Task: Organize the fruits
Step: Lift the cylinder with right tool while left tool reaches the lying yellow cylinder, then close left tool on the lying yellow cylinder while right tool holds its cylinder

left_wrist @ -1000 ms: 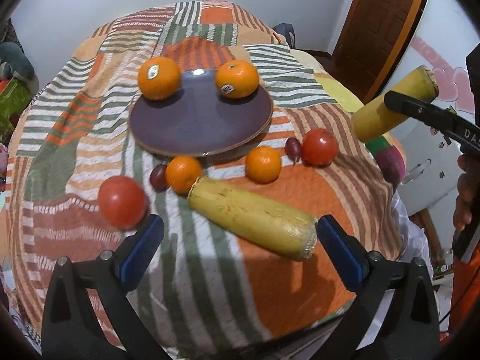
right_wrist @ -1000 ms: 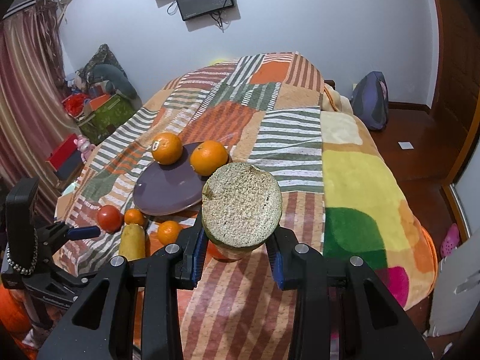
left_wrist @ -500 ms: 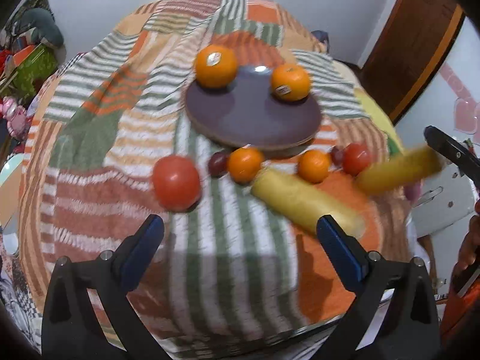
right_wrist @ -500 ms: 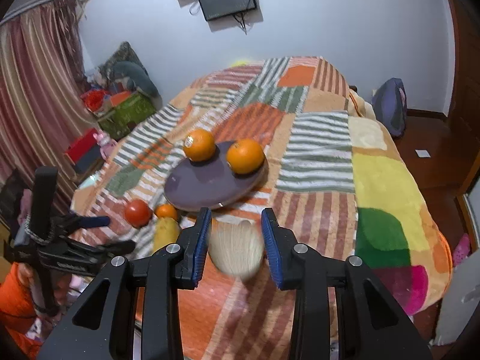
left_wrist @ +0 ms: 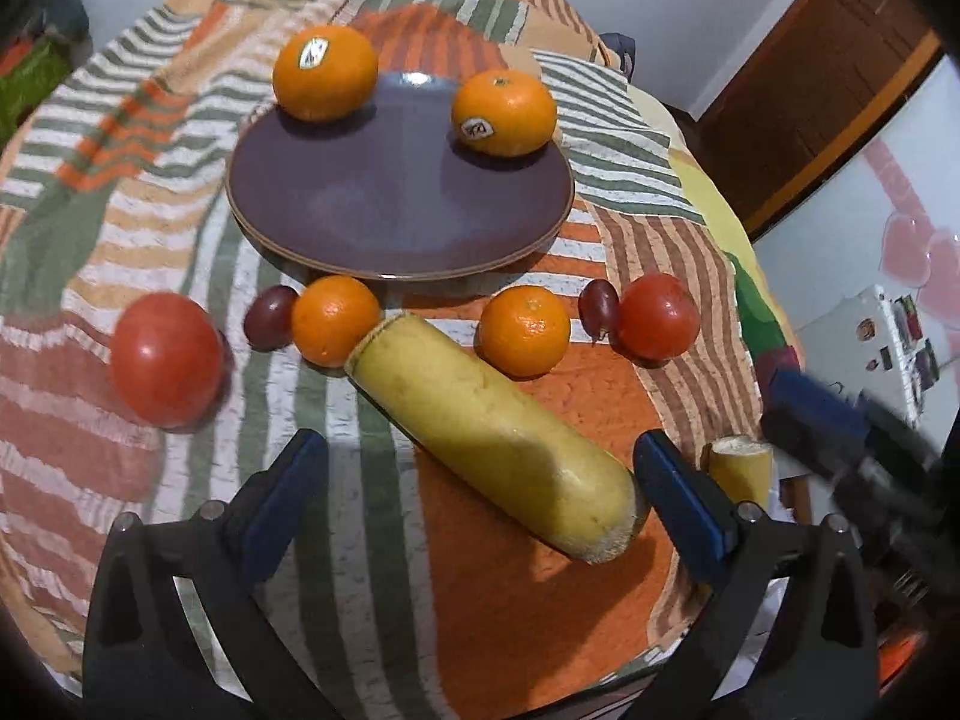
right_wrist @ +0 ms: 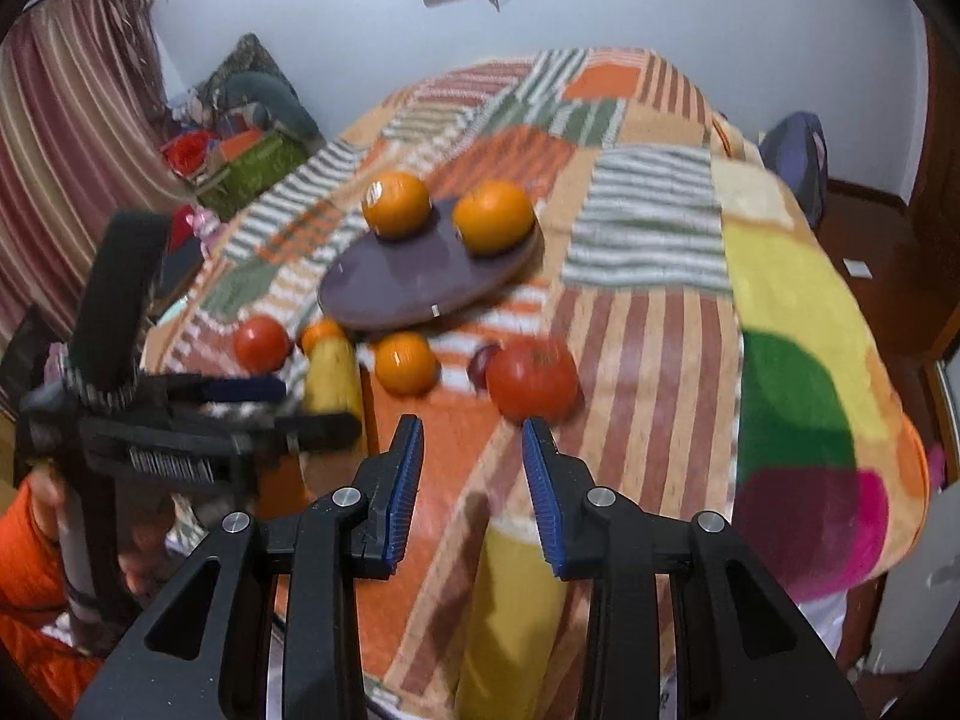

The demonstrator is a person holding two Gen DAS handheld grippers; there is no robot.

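A purple plate (left_wrist: 396, 204) on the striped blanket holds two large oranges (left_wrist: 325, 72) (left_wrist: 504, 113). In front of it lie two tomatoes (left_wrist: 167, 357) (left_wrist: 659, 315), two small oranges (left_wrist: 335, 319) (left_wrist: 524, 330), two grapes (left_wrist: 269, 317) (left_wrist: 599, 307) and a long yellow fruit (left_wrist: 498, 444). My left gripper (left_wrist: 480, 474) is open around that fruit's near end. My right gripper (right_wrist: 471, 483) is open; a second yellow fruit (right_wrist: 516, 612) lies below its jaws at the blanket's near edge, and also shows in the left wrist view (left_wrist: 739, 468).
The blanket (right_wrist: 648, 324) covers a bed whose edge drops off close to both grippers. A wooden door (left_wrist: 828, 60) stands at the right, a curtain (right_wrist: 66, 138) and clutter at the left, a bag (right_wrist: 798, 162) on the far floor.
My right gripper lowered the second yellow fruit to the blanket's near edge and opened off it. My left gripper moved closer to the long yellow fruit.
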